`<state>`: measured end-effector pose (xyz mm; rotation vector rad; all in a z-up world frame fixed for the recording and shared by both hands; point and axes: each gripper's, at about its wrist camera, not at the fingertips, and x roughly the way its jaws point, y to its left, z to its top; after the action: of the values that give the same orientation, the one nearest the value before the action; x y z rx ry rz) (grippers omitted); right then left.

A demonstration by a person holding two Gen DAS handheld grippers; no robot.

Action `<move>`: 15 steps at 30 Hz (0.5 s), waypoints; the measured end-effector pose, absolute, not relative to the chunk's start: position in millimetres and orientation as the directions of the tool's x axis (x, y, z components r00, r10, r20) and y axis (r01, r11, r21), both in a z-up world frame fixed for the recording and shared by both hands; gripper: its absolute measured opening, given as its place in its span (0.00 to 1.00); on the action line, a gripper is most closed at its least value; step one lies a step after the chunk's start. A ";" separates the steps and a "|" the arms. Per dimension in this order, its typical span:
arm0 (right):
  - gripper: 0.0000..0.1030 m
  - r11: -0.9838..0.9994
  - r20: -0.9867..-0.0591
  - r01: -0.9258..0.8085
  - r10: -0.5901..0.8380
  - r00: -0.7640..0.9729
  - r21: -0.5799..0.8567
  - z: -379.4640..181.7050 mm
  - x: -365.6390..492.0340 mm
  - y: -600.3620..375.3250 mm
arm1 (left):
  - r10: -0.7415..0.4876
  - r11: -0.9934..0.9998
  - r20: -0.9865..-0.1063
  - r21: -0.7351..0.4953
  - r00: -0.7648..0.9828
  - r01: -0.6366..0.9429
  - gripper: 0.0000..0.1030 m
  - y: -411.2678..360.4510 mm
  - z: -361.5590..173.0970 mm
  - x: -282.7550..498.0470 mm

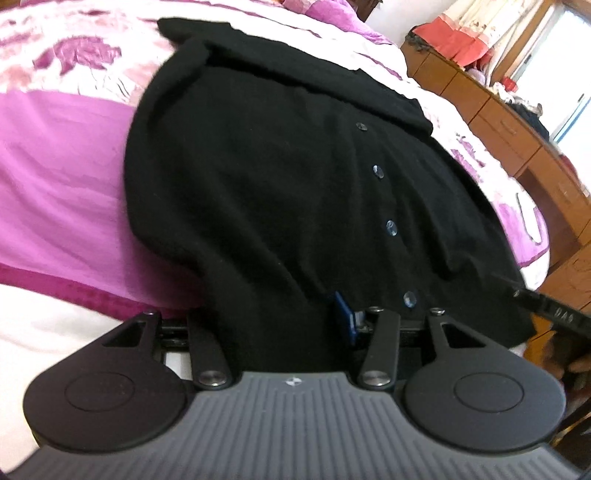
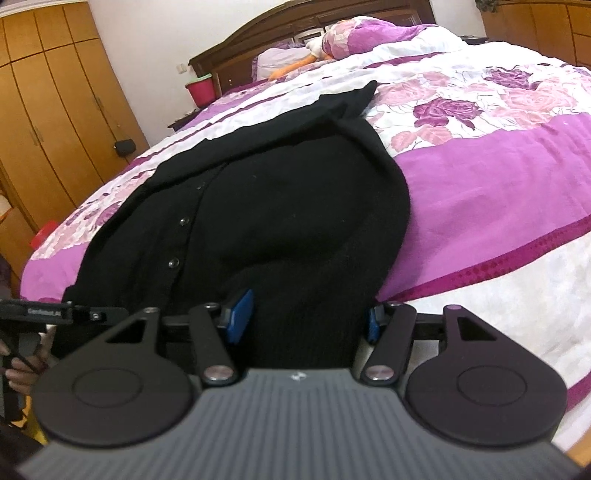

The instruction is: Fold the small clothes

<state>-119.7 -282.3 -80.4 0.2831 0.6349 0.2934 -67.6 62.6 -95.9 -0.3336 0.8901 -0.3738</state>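
A black buttoned cardigan lies spread on a pink and white floral bedspread, its near hem at the bed's edge. My left gripper is shut on a bunch of that hem. One blue pad shows against the cloth and the other finger is buried under it. In the right wrist view the cardigan runs away up the bed, and my right gripper is shut on the hem's other end, with thick black fabric filling the gap between its two blue pads.
Wooden drawers stand beyond the bed's far side in the left wrist view. A wooden wardrobe, a dark headboard, a red bucket and a pillow show in the right wrist view. A hand holds the other gripper's handle.
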 end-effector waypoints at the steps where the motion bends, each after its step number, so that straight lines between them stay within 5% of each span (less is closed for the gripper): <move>1: 0.59 0.919 -0.535 -0.183 0.356 0.767 0.349 -80.8 -119.1 -282.5 | -0.457 0.880 -0.682 -0.440 0.571 0.179 0.52 62.1 -96.1 -66.3; 4: 0.51 0.921 -0.534 -0.185 0.353 0.768 0.342 -79.9 -119.5 -282.3 | -0.452 0.883 -0.680 -0.433 0.577 0.181 0.45 58.3 -94.5 -65.2; 8: 0.14 0.913 -0.524 -0.186 0.365 0.770 0.363 -76.3 -120.4 -286.5 | -0.452 0.878 -0.660 -0.448 0.601 0.168 0.17 60.3 -85.8 -67.4; 15: 0.12 0.837 -0.419 -0.262 0.482 0.770 0.481 -57.3 -114.6 -291.6 | -0.511 0.810 -0.550 -0.566 0.661 0.155 0.11 78.8 -54.5 -70.6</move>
<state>-114.6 -291.6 -57.3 0.4148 0.5601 0.4157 -70.6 78.8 -54.5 -0.5076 0.7628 -0.3953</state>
